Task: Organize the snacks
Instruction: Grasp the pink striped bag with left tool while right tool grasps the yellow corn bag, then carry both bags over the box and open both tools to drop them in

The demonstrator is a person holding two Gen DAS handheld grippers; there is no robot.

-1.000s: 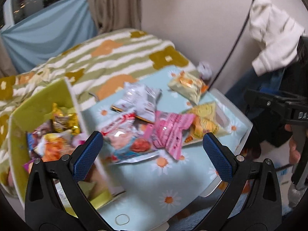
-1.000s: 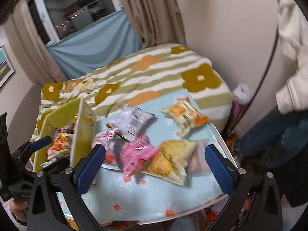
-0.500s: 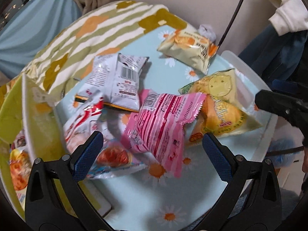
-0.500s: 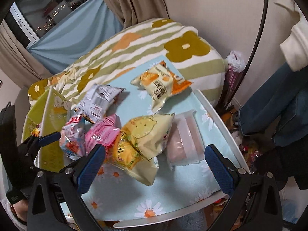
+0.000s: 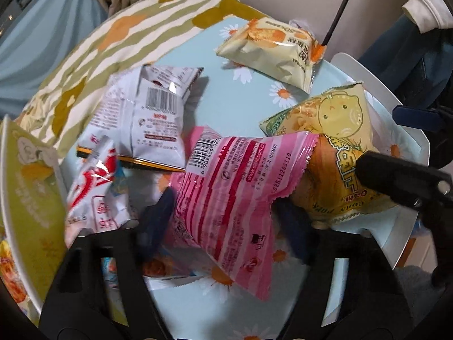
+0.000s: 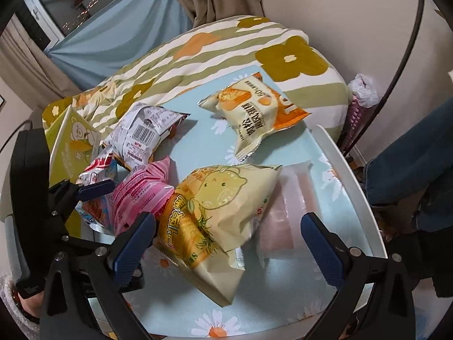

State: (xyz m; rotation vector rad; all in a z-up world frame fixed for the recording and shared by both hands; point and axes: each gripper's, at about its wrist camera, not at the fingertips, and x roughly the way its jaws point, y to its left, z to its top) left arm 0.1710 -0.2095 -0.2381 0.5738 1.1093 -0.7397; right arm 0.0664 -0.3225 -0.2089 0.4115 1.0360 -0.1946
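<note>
Left gripper (image 5: 223,212) jaws just closed — pinching pink packet (image 5: 226,198) (right's wide).

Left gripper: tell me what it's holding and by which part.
The left gripper, whose jaws have just been closing, pinches the pink snack packet across its middle, between the two sealed ends. The right gripper is open and holds nothing.

- Table (image 6: 356,187) middle crowded: pink packet (image 5: 226,187), yellow corn packet (image 6: 220,215) and white packet (image 5: 153,113) overlap, no gap between them.
- Bare cloth between the white packet and the cream packet (image 6: 252,113): room to pass.
- Yellow-green box (image 6: 70,147) walls off the left edge.
- Near edge looks clear, though blurred.
</note>
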